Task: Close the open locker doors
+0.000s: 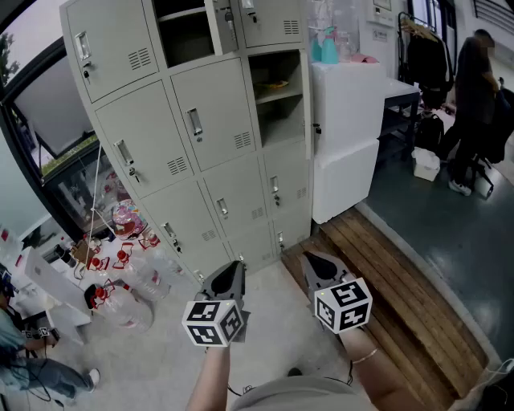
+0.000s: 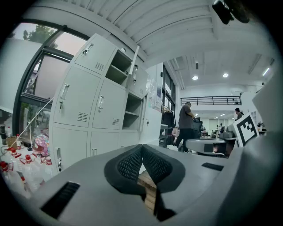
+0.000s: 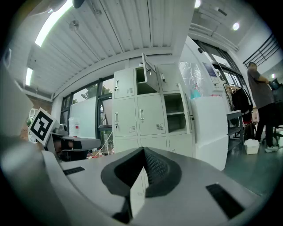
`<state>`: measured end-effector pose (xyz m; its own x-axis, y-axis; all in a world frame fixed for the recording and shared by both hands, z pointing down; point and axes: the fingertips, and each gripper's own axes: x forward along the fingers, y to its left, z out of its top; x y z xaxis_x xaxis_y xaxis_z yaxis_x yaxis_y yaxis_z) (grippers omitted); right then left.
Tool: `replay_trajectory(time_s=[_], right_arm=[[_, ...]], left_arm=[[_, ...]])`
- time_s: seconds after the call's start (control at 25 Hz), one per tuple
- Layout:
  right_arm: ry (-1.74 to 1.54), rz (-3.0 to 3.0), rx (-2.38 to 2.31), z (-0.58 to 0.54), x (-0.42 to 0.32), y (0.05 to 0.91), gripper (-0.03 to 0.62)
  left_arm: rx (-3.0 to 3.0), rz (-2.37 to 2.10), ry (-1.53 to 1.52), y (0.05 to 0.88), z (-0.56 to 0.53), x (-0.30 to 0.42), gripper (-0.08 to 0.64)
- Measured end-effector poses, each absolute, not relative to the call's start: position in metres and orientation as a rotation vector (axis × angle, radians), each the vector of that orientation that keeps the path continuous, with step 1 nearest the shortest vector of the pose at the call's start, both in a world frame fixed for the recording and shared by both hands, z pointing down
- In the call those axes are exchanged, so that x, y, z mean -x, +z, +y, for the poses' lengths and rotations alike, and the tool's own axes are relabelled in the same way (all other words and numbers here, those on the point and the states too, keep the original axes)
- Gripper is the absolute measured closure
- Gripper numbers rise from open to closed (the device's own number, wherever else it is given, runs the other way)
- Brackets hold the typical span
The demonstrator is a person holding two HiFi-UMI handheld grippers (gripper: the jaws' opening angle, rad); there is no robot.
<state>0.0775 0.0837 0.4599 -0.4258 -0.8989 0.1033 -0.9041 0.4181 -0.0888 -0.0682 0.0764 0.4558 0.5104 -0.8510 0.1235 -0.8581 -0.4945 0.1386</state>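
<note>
A grey bank of lockers (image 1: 201,136) stands ahead of me. Two compartments are open: a top middle one (image 1: 183,24) with its door (image 1: 226,26) swung out, and a right-column one (image 1: 277,96) with shelves inside. In the left gripper view they show as the upper opening (image 2: 118,67) and the lower opening (image 2: 131,112), in the right gripper view as the upper opening (image 3: 140,81) and the lower opening (image 3: 173,112). My left gripper (image 1: 235,269) (image 2: 141,148) and right gripper (image 1: 315,261) (image 3: 144,150) hang low before the lockers, both shut and empty, well short of the doors.
A white cabinet (image 1: 345,136) stands against the lockers' right side. Bottles with red caps (image 1: 120,281) clutter the floor at the left. Wooden planks (image 1: 385,273) lie at the right. A person (image 1: 474,96) stands far right, another sits at lower left (image 1: 20,353).
</note>
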Motion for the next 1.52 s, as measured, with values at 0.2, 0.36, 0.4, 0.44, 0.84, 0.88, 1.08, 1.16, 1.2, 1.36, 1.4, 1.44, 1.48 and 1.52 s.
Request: replay_trajectory(time_s=[0.2, 0.36, 0.4, 0.44, 0.84, 0.88, 1.08, 1.16, 1.2, 1.36, 1.4, 1.44, 1.48, 1.52], right_arm=[[0.207, -2.632, -1.66, 0.08, -0.079, 0.461, 0.589], [0.256, -2.654, -1.685, 0.079, -0.086, 0.465, 0.588], [0.259, -2.651, -1.695, 0.078, -0.09, 0.465, 0.588], [0.259, -2.647, -1.706, 0.077, -0.094, 0.464, 0.588], [0.254, -2.675, -1.789, 0.046, -0.124, 0.437, 0.561], [0.255, -2.679, -1.79, 0.042, -0.124, 0.436, 0.56], [0.27, -2.68, -1.794, 0.007, -0.126, 0.435, 0.552], [0.28, -2.667, -1.809, -0.013, -0.129, 0.438, 0.552], [0.285, -2.66, -1.819, -0.023, -0.13, 0.44, 0.551], [0.304, -2.623, -1.854, -0.068, -0.136, 0.45, 0.551], [0.305, -2.612, -1.863, -0.081, -0.138, 0.452, 0.551], [0.304, -2.6, -1.873, -0.094, -0.14, 0.453, 0.549], [0.304, -2.59, -1.885, -0.107, -0.142, 0.454, 0.549], [0.305, -2.579, -1.898, -0.12, -0.144, 0.454, 0.548]], left_arm=[[-2.572, -1.466, 0.054, 0.459, 0.072, 0.065, 0.54], [-2.558, -1.467, 0.062, 0.465, 0.072, 0.064, 0.54], [-2.557, -1.468, 0.059, 0.465, 0.072, 0.064, 0.54], [-2.557, -1.469, 0.054, 0.464, 0.072, 0.063, 0.54], [-2.611, -1.504, 0.006, 0.426, 0.048, 0.06, 0.54], [-2.613, -1.507, 0.008, 0.425, 0.044, 0.061, 0.54], [-2.609, -1.511, 0.019, 0.427, 0.009, 0.063, 0.54], [-2.609, -1.506, 0.023, 0.432, -0.01, 0.064, 0.54], [-2.608, -1.503, 0.026, 0.435, -0.021, 0.064, 0.54], [-2.594, -1.482, 0.038, 0.45, -0.068, 0.067, 0.54], [-2.593, -1.475, 0.039, 0.453, -0.082, 0.067, 0.54], [-2.592, -1.468, 0.039, 0.455, -0.096, 0.067, 0.54], [-2.592, -1.461, 0.039, 0.456, -0.11, 0.067, 0.54], [-2.593, -1.453, 0.038, 0.457, -0.124, 0.067, 0.54]])
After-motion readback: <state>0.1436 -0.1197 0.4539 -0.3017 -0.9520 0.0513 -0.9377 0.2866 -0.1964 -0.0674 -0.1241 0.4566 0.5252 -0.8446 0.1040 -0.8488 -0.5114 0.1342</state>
